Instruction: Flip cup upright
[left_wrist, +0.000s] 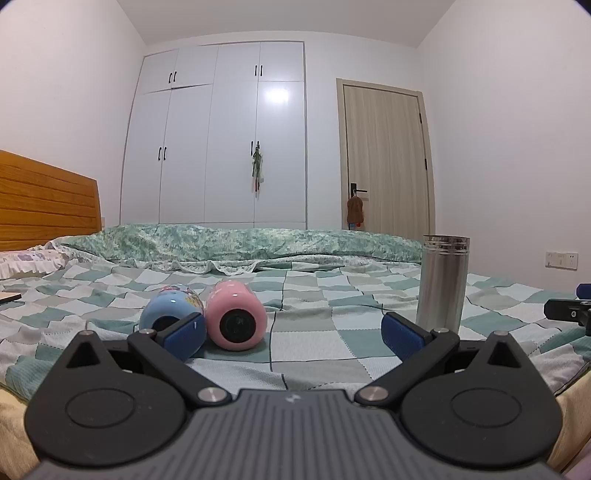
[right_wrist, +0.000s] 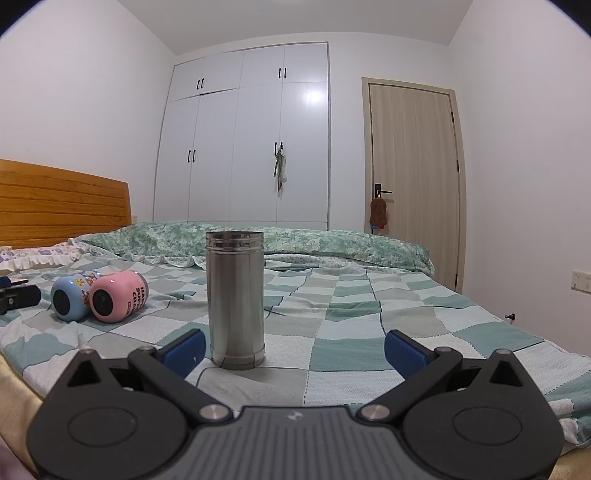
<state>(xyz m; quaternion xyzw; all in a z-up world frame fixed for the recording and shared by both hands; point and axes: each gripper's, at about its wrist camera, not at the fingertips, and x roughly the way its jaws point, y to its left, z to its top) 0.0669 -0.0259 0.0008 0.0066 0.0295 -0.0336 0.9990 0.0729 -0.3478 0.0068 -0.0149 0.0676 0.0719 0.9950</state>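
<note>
Both grippers, left (left_wrist: 291, 330) and right (right_wrist: 293, 349), spread, empty. Pink cup (left_wrist: 236, 319) lying on bed (left_wrist: 332, 332): prob. light, slick, rolls; grab mid-body.

A checked green and white quilt (right_wrist: 351, 314) covers the bed. A folded green floral blanket (right_wrist: 258, 240) lies along its far edge. A wooden headboard (right_wrist: 62, 203) stands at the left, with a frilled pillow (right_wrist: 33, 258) below it. A white wardrobe (right_wrist: 251, 140) fills the back wall. To its right is a closed door (right_wrist: 413, 177); a brown pouch (right_wrist: 378, 212) hangs from its handle. A wall socket (right_wrist: 581, 281) sits at the far right.
</note>
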